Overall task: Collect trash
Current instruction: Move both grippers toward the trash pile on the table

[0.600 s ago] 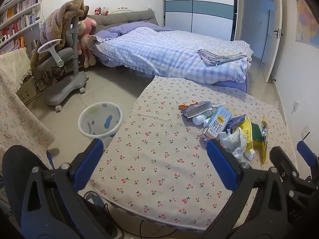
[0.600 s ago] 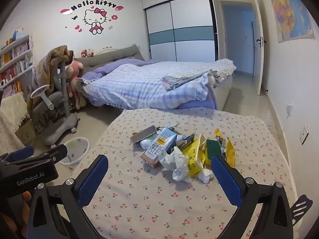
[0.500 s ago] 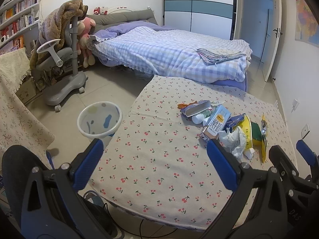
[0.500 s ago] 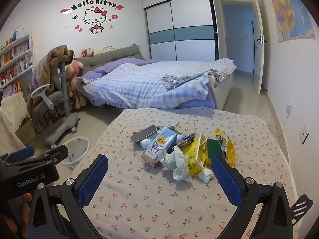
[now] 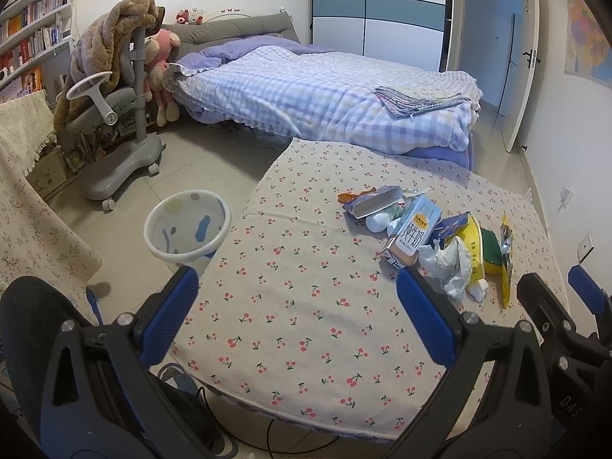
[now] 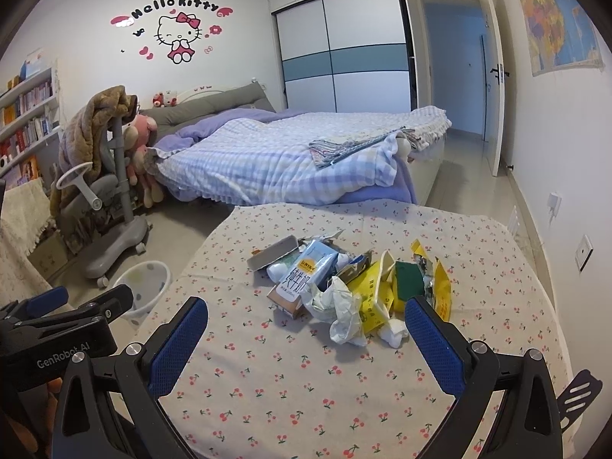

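Observation:
A pile of trash lies on the cherry-print tablecloth (image 5: pixel 306 298): a blue milk carton (image 5: pixel 411 235) (image 6: pixel 304 279), crumpled white plastic (image 5: pixel 449 264) (image 6: pixel 340 308), yellow wrappers (image 6: pixel 376 298), a green sponge (image 6: pixel 409 281) and a grey tray (image 6: pixel 273 254). A white trash bin (image 5: pixel 187 225) (image 6: pixel 143 290) stands on the floor left of the table. My left gripper (image 5: pixel 294 306) is open and empty above the table's near edge. My right gripper (image 6: pixel 306 332) is open and empty, just short of the pile.
A bed (image 5: pixel 325 95) stands behind the table. A grey desk chair (image 5: pixel 114 122) draped with a brown blanket stands at the left, with bookshelves (image 5: pixel 26 46) beyond. A wardrobe (image 6: pixel 344 53) and a doorway (image 6: pixel 455 72) are at the back.
Both grippers have barely shifted, drifting slightly toward the table. Both stay open.

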`<state>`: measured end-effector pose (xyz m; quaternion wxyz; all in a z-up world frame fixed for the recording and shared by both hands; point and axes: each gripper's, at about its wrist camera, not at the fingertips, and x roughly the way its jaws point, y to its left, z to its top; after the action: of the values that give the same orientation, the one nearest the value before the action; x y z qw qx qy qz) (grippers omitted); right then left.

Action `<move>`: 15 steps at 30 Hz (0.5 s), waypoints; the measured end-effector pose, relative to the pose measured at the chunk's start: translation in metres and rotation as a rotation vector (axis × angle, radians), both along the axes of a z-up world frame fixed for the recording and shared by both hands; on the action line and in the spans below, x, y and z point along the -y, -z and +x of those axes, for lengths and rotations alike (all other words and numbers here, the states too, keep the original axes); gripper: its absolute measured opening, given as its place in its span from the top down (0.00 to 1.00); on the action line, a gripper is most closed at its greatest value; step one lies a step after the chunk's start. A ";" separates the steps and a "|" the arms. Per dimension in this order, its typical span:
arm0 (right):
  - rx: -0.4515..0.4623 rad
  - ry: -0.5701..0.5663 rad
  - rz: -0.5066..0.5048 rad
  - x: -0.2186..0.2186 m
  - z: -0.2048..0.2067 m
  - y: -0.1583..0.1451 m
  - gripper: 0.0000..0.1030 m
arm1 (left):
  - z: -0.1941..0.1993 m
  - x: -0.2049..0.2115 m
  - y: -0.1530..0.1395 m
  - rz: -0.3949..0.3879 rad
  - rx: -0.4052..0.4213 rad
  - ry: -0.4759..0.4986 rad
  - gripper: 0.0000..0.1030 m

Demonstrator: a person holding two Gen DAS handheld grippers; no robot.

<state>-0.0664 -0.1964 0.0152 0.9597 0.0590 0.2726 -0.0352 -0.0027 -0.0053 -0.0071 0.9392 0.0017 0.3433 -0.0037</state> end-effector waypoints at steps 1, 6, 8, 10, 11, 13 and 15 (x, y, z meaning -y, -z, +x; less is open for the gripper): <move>0.005 0.000 0.002 0.000 0.000 0.000 0.00 | 0.000 0.000 0.001 0.001 -0.001 0.000 0.00; 0.000 -0.001 0.005 0.000 0.002 0.002 0.00 | 0.003 -0.001 0.004 0.030 -0.016 0.001 0.00; -0.023 -0.002 0.023 -0.001 0.005 0.002 0.00 | 0.003 -0.002 0.006 0.032 -0.020 0.000 0.00; -0.047 -0.008 0.053 -0.002 0.008 0.003 0.00 | 0.007 -0.006 0.007 0.036 -0.063 0.000 0.00; -0.062 -0.010 0.079 -0.001 0.010 0.003 0.00 | 0.009 -0.006 0.007 0.051 -0.067 -0.002 0.00; -0.074 -0.006 0.089 -0.001 0.012 0.003 0.00 | 0.013 -0.004 0.009 0.080 -0.075 0.000 0.00; -0.099 0.005 0.097 -0.002 0.014 0.002 0.00 | 0.017 -0.002 0.011 0.093 -0.118 0.009 0.00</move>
<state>-0.0520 -0.1949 0.0129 0.9409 0.1040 0.3211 -0.0271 0.0141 -0.0029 -0.0179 0.9163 0.0465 0.3976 0.0077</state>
